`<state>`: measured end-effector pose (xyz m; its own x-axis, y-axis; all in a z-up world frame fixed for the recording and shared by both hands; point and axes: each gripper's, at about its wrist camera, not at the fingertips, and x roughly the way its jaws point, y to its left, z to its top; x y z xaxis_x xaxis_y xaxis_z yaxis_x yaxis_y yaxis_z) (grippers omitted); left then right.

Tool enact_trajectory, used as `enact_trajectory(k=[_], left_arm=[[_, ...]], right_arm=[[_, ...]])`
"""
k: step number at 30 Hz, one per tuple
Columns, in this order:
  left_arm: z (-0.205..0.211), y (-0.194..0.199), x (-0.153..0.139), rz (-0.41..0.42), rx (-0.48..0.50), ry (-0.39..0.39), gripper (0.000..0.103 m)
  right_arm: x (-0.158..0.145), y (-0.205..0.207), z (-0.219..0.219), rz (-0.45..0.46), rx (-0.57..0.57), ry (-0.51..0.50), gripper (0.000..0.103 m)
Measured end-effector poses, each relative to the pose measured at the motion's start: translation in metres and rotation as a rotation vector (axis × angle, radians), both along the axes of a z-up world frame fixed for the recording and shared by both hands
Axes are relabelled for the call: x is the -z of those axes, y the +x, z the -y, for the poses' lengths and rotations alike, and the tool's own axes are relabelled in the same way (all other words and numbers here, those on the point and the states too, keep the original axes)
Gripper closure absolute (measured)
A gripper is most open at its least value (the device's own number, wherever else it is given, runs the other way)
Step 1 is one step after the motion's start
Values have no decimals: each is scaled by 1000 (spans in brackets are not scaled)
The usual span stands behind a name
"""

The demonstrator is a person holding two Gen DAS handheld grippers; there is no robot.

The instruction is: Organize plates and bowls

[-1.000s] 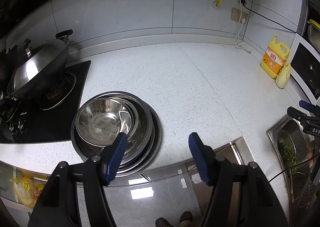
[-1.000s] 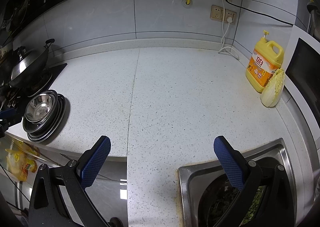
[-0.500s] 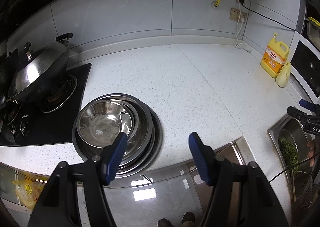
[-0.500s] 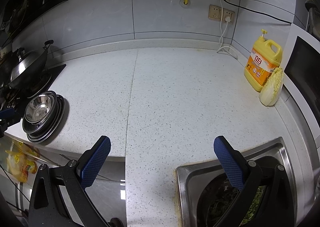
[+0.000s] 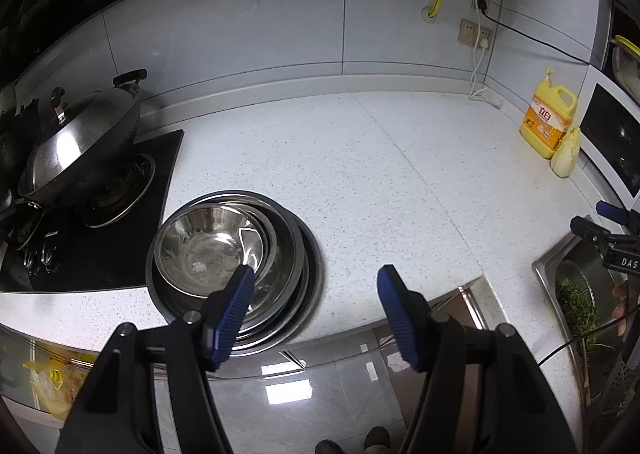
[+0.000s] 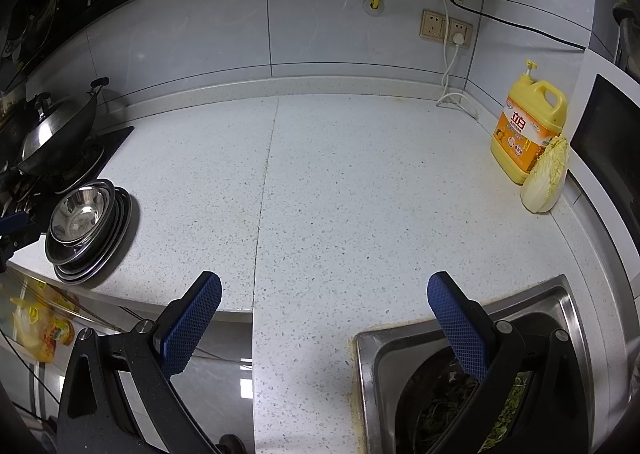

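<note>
The left hand-held gripper (image 5: 312, 290) is hanging released at the lower centre of its frame, blue pads spread and holding nothing. Its left pad is overlapping, in the picture, the near rim of the stack of steel plates and bowls (image 5: 236, 262), which suggests it is lining up on that stack rather than leaving the area; whether it is touching the metal I cannot tell. The stack is sitting at the front edge of the bench (image 5: 360, 174), just beside the black stove (image 5: 120, 254), smallest bowl (image 5: 208, 244) nested on top so the pile stays compact.

The right hand-held gripper (image 6: 324, 294) is likewise spread wide and carrying nothing, waiting low in its frame over the bench by the sink (image 6: 560, 294), well apart from the stack at mid-left. The detergent jug (image 6: 528, 126) and cabbage (image 6: 546, 178) are standing at the right edge.
</note>
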<state>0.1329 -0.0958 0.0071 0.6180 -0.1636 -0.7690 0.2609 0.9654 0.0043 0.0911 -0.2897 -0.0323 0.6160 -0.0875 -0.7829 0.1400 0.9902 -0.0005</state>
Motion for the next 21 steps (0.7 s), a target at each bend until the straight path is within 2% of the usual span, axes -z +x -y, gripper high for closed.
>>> enact_trajectory(k=[11,21], left_arm=[[-1,-4,-4,37,-6,9,41],[-2,-3,-7,38,-12,-5,41]], right_arm=[[0,0,-2,2,-2,-8,1],[-1,1,-1,3,-3,-12,1]])
